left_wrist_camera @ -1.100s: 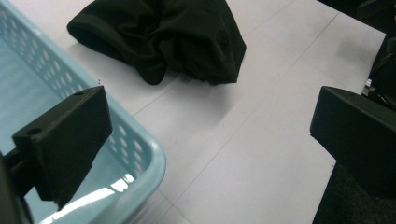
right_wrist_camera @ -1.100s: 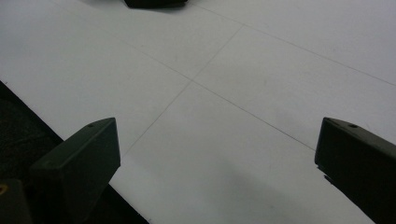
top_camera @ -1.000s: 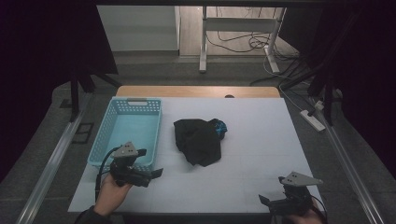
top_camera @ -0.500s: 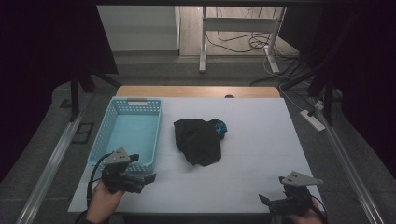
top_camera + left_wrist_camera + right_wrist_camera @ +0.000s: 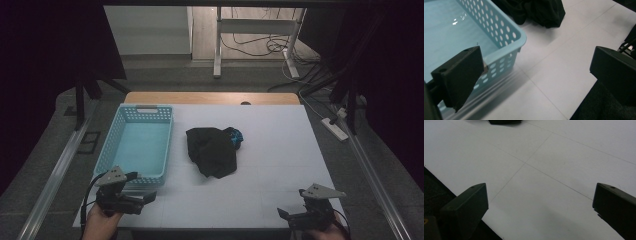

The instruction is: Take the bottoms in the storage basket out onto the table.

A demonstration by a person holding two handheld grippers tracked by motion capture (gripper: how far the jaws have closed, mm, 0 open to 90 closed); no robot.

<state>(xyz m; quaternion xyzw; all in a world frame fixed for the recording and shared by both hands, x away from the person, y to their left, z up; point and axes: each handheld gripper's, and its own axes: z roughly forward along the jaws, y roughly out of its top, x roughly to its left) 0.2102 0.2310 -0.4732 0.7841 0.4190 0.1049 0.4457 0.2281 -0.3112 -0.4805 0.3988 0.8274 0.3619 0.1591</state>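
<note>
The left gripper (image 5: 145,199) sits at the near left edge of the bench (image 5: 280,150), fingers (image 5: 459,77) spread wide and holding nothing, just beside the near right corner of the blue basket (image 5: 135,145). The right gripper (image 5: 286,215) rests at the near right edge, its fingers (image 5: 465,211) also wide apart over bare bench. The black cloth (image 5: 212,150) lies crumpled mid-bench, right of the basket, well apart from both grippers.

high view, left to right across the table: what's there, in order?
Left claw → blue basket → black cloth heap → right claw.
</note>
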